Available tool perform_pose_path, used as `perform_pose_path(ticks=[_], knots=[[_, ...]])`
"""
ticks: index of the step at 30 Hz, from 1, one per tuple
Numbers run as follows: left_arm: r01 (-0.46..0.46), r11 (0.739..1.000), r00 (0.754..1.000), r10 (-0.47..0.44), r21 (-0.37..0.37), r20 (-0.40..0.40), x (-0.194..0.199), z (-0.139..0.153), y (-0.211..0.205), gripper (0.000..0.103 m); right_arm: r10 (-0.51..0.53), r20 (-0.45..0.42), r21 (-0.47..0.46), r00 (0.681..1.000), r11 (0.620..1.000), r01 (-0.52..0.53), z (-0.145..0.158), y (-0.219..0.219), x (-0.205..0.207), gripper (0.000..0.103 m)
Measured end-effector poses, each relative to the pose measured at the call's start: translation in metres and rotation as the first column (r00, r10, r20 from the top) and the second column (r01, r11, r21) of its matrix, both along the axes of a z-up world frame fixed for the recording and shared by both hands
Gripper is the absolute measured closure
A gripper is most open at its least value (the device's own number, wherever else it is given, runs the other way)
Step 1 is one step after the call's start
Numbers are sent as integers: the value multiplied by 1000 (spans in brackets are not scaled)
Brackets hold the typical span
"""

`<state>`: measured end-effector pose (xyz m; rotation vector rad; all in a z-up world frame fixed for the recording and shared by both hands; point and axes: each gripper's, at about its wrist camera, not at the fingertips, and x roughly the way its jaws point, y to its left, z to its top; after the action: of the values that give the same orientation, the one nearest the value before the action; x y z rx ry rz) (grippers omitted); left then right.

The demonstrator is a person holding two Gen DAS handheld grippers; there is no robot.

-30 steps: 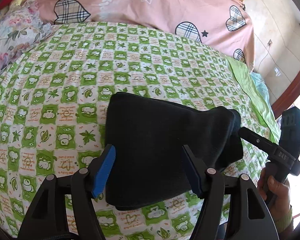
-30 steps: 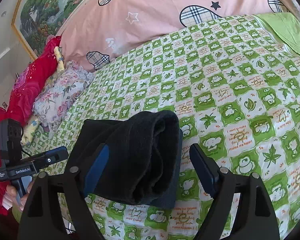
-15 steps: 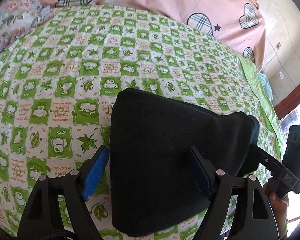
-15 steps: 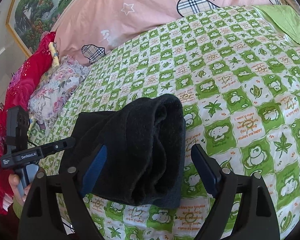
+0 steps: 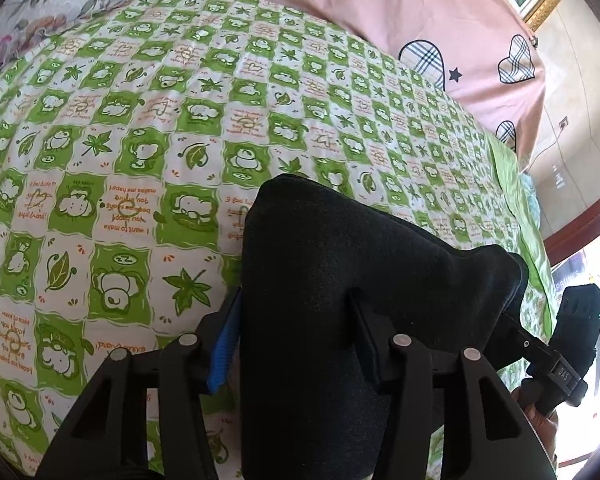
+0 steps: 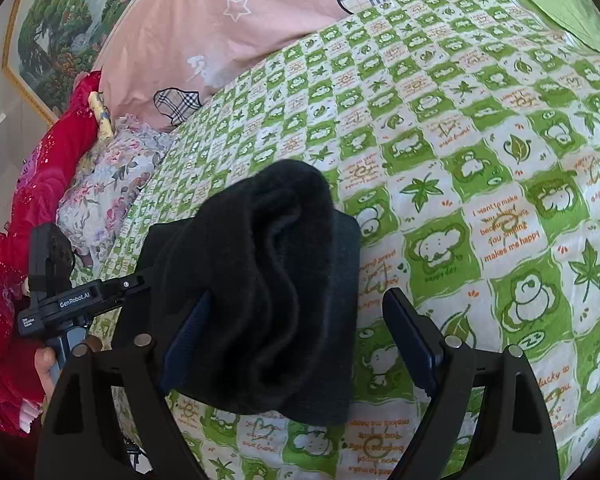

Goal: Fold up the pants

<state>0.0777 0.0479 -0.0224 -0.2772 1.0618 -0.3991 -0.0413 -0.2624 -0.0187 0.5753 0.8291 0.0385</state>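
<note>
Left gripper (image 5: 296, 340): jaws have just been closing and now clench the near edge of the folded black pants (image 5: 340, 280), blue pad against one side of the bundle, the other finger pressed into the cloth on top. Right gripper (image 6: 300, 340): jaws released and wide; left finger seems to touch the thick rolled end of the pants (image 6: 260, 300), though dark cloth on dark pad makes contact hard to judge; right finger stands apart over bare sheet. Pants: compact multi-layer bundle lying on the green-and-white checked bedsheet (image 5: 140, 160), toward the near edge of the bed. Beyond: pink quilt with plaid hearts (image 5: 380, 12) along the far edge; floral pillow (image 6: 108, 188) and red cloth (image 6: 40, 184) at one corner; framed landscape painting (image 6: 64, 12) on the wall.
</note>
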Motion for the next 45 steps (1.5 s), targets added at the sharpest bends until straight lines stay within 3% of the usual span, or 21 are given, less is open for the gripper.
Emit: perform_pose_path(ticks=[9,17,20,25,29,33,39,45], knots=[[8,1000,1000,-8,-28,-15,2,-9,3,52,7,-11,-101,1000,995,-8,-6,3,-2,17],[2,999,1000,-3,-32,-14,-5,-5,9,51,40,2,-36,999,999,-40,-6,4,2,18],[-16,1000,1000,16,-2,-24,-14,-1,11,38,37,9,-14,999,999,-37,-8,1,1,19],[4,1000,1000,-3,25,-20,-26,-3,5,38,41,9,18,999,999,-41,-11,1,-1,23],[16,999,1000,-15,34,-16,-31,-8,-5,46,54,-5,26,999,998,-54,-14,8,1,28],[20,999,1000,-20,30,9,-34,-3,-5,63,57,-4,18,998,998,-57,-11,18,1,41],[4,1000,1000,-4,-13,20,-41,9,5,72,76,37,20,996,997,-76,8,24,1,47],[-41,999,995,41,-7,91,-53,36,22,73,126,93,8,988,992,-127,32,41,11,50]])
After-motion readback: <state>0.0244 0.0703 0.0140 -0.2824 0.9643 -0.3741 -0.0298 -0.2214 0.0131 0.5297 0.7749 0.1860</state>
